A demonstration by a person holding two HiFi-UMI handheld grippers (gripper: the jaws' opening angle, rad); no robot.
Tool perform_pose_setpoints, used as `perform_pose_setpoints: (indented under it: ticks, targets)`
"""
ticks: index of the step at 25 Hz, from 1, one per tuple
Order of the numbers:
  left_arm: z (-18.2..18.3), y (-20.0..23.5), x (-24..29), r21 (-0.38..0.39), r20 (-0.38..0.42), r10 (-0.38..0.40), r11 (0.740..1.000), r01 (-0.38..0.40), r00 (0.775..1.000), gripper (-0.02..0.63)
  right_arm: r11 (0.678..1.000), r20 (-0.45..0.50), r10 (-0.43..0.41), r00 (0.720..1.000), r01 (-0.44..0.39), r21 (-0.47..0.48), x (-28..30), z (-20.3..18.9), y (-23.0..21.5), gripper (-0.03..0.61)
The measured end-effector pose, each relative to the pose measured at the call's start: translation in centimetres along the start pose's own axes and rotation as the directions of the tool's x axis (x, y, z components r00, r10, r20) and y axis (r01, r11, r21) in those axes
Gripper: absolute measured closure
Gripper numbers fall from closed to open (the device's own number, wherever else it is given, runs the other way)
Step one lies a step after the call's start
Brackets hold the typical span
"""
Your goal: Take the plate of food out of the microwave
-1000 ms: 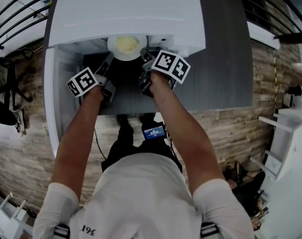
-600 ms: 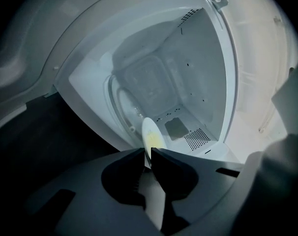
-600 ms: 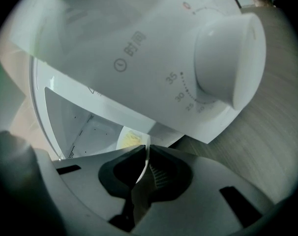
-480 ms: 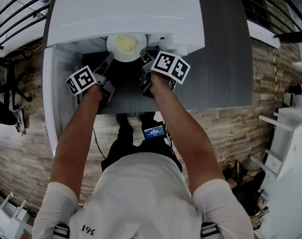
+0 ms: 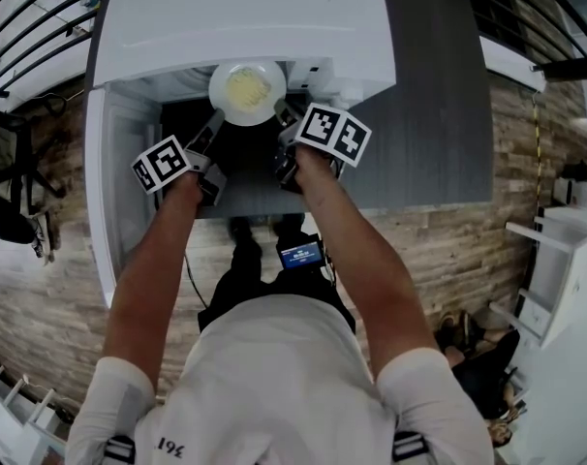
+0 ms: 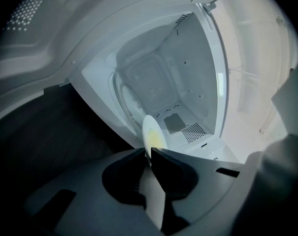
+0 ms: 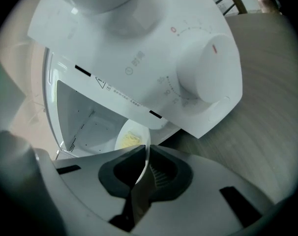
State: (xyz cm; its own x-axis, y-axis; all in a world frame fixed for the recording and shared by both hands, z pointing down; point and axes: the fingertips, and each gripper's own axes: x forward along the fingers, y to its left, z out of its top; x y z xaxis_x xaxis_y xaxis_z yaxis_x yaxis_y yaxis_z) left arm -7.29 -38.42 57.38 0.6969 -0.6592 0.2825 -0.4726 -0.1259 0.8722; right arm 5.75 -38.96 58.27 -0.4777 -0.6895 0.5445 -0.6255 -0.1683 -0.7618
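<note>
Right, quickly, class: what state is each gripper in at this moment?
Left gripper: shut on the rim of the round white plate of yellow food.
Right gripper: shut on the same plate's rim, other side.

A round white plate of food is in the mouth of a white microwave atop a grey counter, with its door at left.

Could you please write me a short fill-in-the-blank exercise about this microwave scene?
1. The round white plate carries ____ food.
2. The left hand-held gripper and the right hand-held gripper are each shut on the plate's ____.
3. The white microwave has its door ____.

Missing words: yellow; rim; open.
</note>
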Motion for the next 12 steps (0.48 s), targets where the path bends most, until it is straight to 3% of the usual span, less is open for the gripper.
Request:
perform_pose_setpoints:
  ticks: [12]
  targets:
    - [-3.2,-1.6,-2.4,0.003,-0.017,0.001,1.0,-0.001,1.0,0.577,0.999,-0.003,0.019,1.0,-0.019,-0.045,-3.7,-1.8,-0.2,0.551]
